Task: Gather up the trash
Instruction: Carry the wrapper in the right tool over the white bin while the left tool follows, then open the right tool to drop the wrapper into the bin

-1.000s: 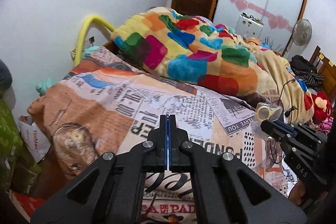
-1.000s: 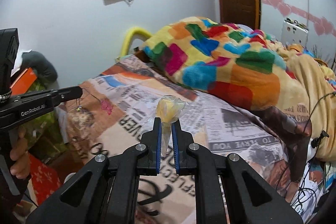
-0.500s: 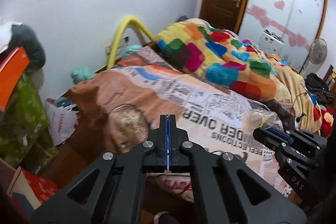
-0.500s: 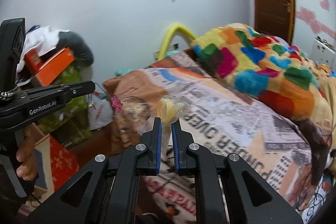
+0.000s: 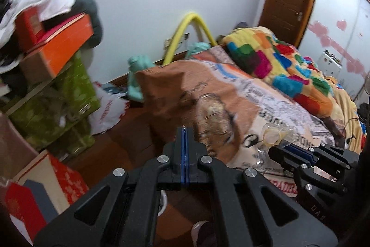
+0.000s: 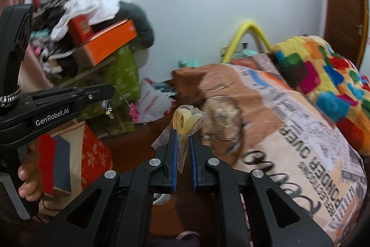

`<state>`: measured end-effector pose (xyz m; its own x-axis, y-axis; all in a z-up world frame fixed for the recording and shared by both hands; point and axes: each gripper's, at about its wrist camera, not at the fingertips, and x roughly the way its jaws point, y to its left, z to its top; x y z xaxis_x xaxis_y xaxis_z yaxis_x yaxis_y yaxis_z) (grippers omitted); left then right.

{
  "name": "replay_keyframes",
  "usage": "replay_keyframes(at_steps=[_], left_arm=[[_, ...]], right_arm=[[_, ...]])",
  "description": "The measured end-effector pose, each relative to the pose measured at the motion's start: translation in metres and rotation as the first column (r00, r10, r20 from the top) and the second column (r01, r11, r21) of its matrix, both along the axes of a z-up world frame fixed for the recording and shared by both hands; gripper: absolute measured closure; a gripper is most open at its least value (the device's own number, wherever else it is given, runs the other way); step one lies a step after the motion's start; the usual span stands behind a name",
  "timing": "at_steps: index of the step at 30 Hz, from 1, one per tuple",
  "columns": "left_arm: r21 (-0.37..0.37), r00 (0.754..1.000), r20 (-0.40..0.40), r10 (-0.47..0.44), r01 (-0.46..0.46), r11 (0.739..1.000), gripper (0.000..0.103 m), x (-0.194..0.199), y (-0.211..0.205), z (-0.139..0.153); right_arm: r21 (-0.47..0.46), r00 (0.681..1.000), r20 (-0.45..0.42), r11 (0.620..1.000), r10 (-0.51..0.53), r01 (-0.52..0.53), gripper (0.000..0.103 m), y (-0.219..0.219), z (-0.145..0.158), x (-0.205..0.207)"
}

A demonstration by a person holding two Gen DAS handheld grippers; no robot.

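My right gripper (image 6: 182,134) pinches a crinkled clear wrapper (image 6: 186,122) with pale yellow loops inside, its fingers (image 6: 174,149) clamped on the wrapper's lower edge so the bundle stands up above the tips, over the foot of the bed (image 6: 289,122) with its newspaper-print sheet. My left gripper (image 5: 185,131) carries nothing, fingers pressed flat together, pointing toward the floor (image 5: 129,142) between the bed and stacked boxes (image 5: 57,48).

Your left hand (image 6: 24,179) half hidden behind the handle, the clutter heap (image 6: 76,22) smeared by motion blur, the red box (image 5: 34,196) cut by the frame edge, white bag (image 5: 108,108) lettering unreadable.
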<state>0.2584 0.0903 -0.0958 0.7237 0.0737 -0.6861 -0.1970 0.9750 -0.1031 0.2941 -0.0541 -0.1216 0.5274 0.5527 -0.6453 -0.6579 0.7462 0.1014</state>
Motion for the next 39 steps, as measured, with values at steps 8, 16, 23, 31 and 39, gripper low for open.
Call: replay_keyframes(at_steps=[8, 16, 23, 31, 39], left_arm=[[0.003, 0.993, -0.062, 0.099, -0.099, 0.995, 0.103, -0.032, 0.056, -0.032], [-0.013, 0.975, -0.148, 0.166, -0.169, 0.985, 0.103, -0.054, 0.100, -0.080], [-0.081, 0.946, -0.265, 0.189, -0.218, 0.973, 0.103, -0.062, 0.131, -0.138], [-0.156, 0.904, -0.397, 0.160, -0.238, 0.959, 0.103, -0.049, 0.146, -0.205], [-0.209, 0.883, -0.450, 0.137, -0.253, 0.945, 0.103, -0.033, 0.153, -0.234]], right_arm=[[-0.067, 0.991, -0.049, 0.989, 0.126, -0.129, 0.094, 0.071, -0.029, -0.020], [-0.159, 0.963, -0.143, 0.954, 0.231, -0.252, 0.094, 0.127, -0.079, -0.035], [-0.220, 0.938, -0.229, 0.925, 0.260, -0.310, 0.094, 0.158, -0.122, -0.037], [-0.271, 0.909, -0.362, 0.909, 0.209, -0.317, 0.094, 0.184, -0.172, -0.015], [-0.226, 0.852, -0.501, 0.926, 0.156, -0.302, 0.093, 0.194, -0.197, 0.014]])
